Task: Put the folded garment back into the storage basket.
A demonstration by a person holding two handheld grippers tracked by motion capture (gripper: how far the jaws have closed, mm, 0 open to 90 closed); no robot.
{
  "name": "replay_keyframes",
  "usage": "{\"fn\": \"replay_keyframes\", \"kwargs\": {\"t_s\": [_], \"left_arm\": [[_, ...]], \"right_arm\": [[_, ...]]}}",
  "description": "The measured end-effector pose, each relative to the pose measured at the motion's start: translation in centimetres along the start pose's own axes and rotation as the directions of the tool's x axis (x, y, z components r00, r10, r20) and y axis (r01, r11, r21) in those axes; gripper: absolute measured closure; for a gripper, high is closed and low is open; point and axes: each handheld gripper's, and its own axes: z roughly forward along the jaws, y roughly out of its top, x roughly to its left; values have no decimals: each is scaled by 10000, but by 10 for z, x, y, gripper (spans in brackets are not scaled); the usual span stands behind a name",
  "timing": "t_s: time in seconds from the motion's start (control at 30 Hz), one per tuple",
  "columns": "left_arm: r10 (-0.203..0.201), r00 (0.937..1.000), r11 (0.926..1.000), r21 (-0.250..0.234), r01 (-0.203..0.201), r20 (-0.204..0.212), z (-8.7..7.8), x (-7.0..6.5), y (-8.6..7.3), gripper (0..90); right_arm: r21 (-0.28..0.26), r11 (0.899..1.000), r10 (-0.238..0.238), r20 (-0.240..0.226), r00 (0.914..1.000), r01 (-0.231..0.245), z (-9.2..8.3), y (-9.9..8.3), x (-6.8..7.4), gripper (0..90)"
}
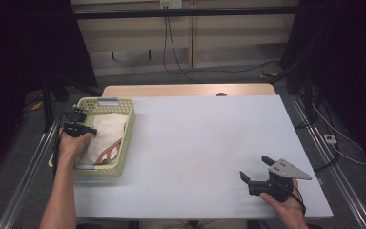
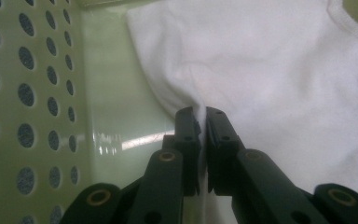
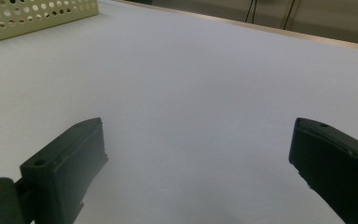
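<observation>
In the basket [image 1: 126, 125], the left gripper [image 2: 202, 122] pinches white cloth [image 2: 270, 70] (fold visible close-up) — right gripper [image 1: 257, 171] gapes wide.

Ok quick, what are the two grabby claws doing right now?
Left gripper: shut, pinching a fold of the white cloth in the pale green plastic basket.
Right gripper: open, holding nothing, above the white table.

Left claw [image 2: 202, 116] pinched — right claw [image 3: 198, 154] agape

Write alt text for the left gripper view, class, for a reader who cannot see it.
The left gripper pinches a fold of white cloth between its closed black jaws. The cloth lies inside a pale green basket with a perforated wall.
</observation>
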Motion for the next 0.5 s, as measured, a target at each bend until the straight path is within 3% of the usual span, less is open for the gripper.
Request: {"fn": "replay_keyframes", "kwargs": {"t_s": [0.37, 0.5], "left_arm": [[-240, 9992, 9994, 258, 249, -335, 5, 5, -1, 814], [-557, 9983, 9979, 326, 562, -182, 6, 8, 0, 813]], "right_arm": [[-13, 10000, 8, 9, 10000, -8, 0, 0, 0, 35], [-23, 10000, 13, 12, 10000, -13, 0, 0, 0, 34]]}}
